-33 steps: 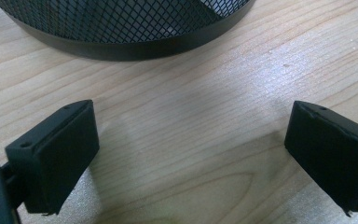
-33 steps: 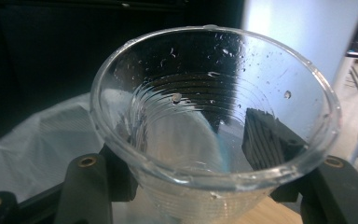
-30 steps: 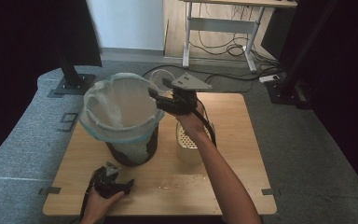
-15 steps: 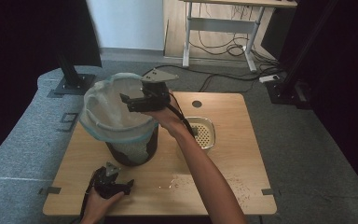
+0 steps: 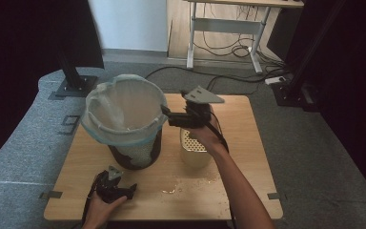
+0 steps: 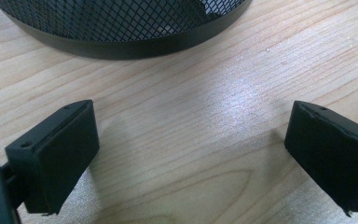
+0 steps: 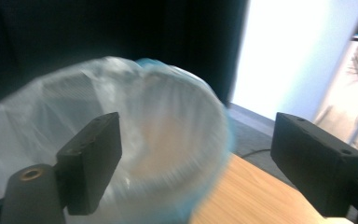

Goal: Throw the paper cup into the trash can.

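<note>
At the right rim of the bin (image 5: pixel 136 152), just beside the bag (image 5: pixel 124 109) folded over it: right gripper (image 5: pixel 164 113), level, pointing into the opening. Jaws partly apart, just been closing, nothing between the pads. Bag mouth blurred in the right gripper view (image 7: pixel 144 116), beyond the jaws (image 7: pixel 196 158). Bin standing upright at the left middle of the surface (image 5: pixel 248 191).

Low at the near edge, close to the bin's base (image 6: pixel 121 28): left gripper (image 5: pixel 129 189), jaws wide (image 6: pixel 191 154), bare wood between them, holding nothing.

Risks, as a judgement: pinching only a thin fold of film and tearing it or dragging the bag off the rim; pushing the rim sideways and tipping the light bin, with nothing bracing it. Hard to tell from the blur whether the pads line up with the bag's edge.

Around: perforated container (image 5: pixel 193 150) right under the right forearm, easily knocked on lowering the arm. Crumbs (image 5: pixel 190 183) scattered in front. Cable trailing across the container's side.
</note>
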Available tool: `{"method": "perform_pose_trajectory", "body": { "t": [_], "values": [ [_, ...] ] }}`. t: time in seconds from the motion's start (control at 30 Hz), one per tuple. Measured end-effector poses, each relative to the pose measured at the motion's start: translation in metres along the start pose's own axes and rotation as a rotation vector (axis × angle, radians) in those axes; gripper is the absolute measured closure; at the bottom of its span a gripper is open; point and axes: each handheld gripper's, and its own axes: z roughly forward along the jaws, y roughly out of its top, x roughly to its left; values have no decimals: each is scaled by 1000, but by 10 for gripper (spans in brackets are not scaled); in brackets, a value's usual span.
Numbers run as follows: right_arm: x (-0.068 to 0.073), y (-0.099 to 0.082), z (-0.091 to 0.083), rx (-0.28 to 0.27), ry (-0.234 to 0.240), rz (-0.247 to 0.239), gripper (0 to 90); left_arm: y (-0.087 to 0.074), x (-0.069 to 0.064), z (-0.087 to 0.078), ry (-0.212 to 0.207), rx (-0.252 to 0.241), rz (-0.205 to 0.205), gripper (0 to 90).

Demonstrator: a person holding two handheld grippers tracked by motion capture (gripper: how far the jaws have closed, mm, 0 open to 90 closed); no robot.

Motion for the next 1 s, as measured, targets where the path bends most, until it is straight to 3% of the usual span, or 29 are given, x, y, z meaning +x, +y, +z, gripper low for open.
{"method": "perform_pose_trajectory", "body": {
  "t": [0.03,0.07,0.1,0.2,0.23,0.27,0.33,0.4,0.47,0.53,0.57,0.6,0.63,0.77,1.0],
  "values": [
    [-8,-15,-15,5,-18,-2,187,0,0,0,1,0,1,25],
    [-8,-15,-15,5,-18,-2,187,0,0,0,1,0,1,25],
    [-16,-30,-29,12,-33,4,195,0,0,0,1,0,1,25],
    [-22,-44,-42,15,-48,15,206,0,0,0,2,0,1,25],
    [-27,-63,-56,26,-68,17,208,0,0,0,1,1,3,25],
    [-27,-63,-56,26,-68,17,208,0,0,0,1,1,3,25],
    [-30,-85,-72,38,-84,28,218,0,0,0,1,2,3,25],
    [-31,-93,-78,44,-94,22,223,0,0,0,1,2,3,25],
    [-32,-117,-90,70,-115,22,226,0,0,0,3,1,5,25],
    [-32,-125,-94,76,-116,26,227,0,0,0,2,0,3,25],
    [-32,-144,-102,91,-123,47,231,0,0,0,2,1,3,25],
    [-32,-144,-102,91,-123,47,231,0,0,0,2,1,3,25],
    [-33,-157,-106,104,-126,72,235,0,0,0,2,1,2,25],
    [-35,-178,-109,143,-133,94,235,0,0,0,1,2,2,24],
    [-38,-189,-106,170,-148,100,236,1,1,1,-1,4,6,21]
  ]
}}
